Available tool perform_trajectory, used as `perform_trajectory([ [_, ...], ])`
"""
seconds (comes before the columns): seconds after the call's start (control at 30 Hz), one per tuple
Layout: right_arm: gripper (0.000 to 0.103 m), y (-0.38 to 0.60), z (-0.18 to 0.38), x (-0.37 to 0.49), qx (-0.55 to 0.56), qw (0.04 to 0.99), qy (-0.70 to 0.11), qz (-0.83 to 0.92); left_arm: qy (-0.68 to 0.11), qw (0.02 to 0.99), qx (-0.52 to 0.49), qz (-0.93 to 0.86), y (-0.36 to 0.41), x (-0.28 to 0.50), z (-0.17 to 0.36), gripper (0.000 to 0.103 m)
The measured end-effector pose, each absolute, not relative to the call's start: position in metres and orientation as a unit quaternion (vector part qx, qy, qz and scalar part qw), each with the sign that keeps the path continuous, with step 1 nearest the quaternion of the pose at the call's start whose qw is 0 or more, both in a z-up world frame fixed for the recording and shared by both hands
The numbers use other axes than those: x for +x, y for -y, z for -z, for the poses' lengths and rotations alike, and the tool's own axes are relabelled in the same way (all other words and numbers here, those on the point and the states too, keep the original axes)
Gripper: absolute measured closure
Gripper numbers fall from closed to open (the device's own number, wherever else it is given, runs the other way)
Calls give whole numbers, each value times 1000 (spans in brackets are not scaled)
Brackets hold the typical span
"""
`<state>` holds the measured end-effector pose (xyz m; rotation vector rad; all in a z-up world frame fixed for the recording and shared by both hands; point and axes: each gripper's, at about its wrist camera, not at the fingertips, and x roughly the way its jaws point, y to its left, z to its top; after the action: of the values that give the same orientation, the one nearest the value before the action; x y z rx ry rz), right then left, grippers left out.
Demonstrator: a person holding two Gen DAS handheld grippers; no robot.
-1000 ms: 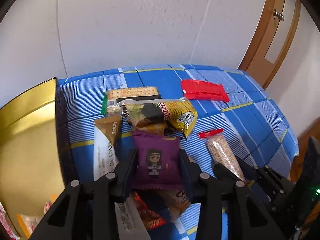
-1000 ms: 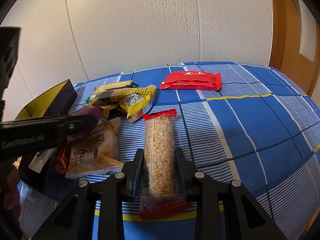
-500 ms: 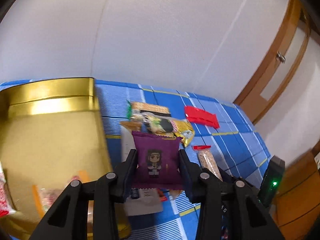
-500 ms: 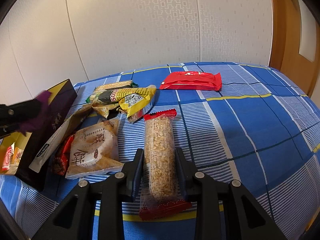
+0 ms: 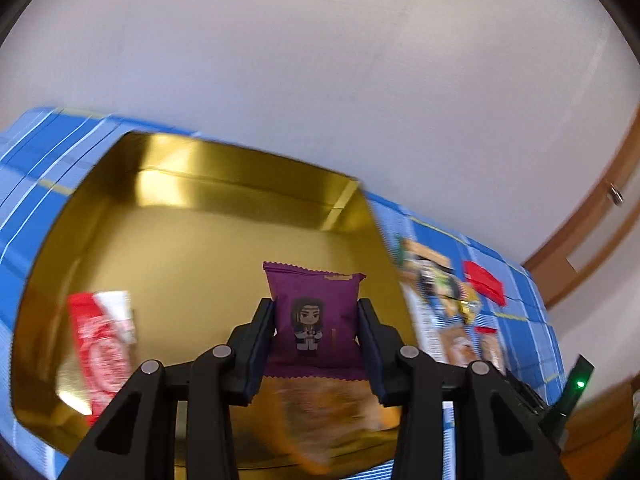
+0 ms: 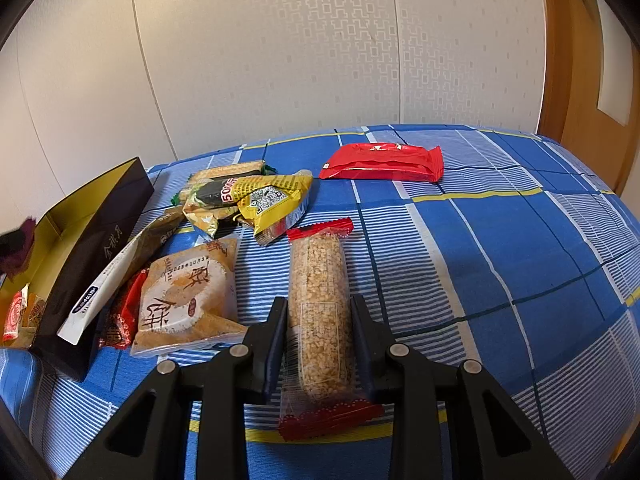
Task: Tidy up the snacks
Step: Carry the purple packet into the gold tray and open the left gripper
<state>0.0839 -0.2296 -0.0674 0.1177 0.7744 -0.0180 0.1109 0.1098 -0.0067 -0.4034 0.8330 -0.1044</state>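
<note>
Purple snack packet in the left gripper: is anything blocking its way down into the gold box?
Nothing visible does. The purple packet, clamped in the left gripper, hangs over the open gold box. A red-and-white packet lies off to its left, with bare floor behind.

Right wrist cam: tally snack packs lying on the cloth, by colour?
Red: 2, red pack, small red pack
Yellow: 1, yellow pack
Tan: 2, cracker bar, cake pack
Clear: 1, grain bar
White-brown: 1, sachet
Total: 7; the pile may hide more.
</note>
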Motion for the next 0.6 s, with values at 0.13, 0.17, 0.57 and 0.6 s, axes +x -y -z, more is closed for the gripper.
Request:
perform_trajectory([
  [0.13,72,230,67,84,57,924,-377,9,-417,885,-207,18,-138,106,23,62],
  [0.17,72,230,67,85,56,924,-377,9,-422,882,-208,14,-141,106,26,62],
  [0.57,72,230,68,84,56,924,-377,9,-446,877,-178,-18,-162,94,49,61],
  [0.6,72,230,67,84,56,924,-377,9,-446,878,-171,-23,-162,94,48,61],
])
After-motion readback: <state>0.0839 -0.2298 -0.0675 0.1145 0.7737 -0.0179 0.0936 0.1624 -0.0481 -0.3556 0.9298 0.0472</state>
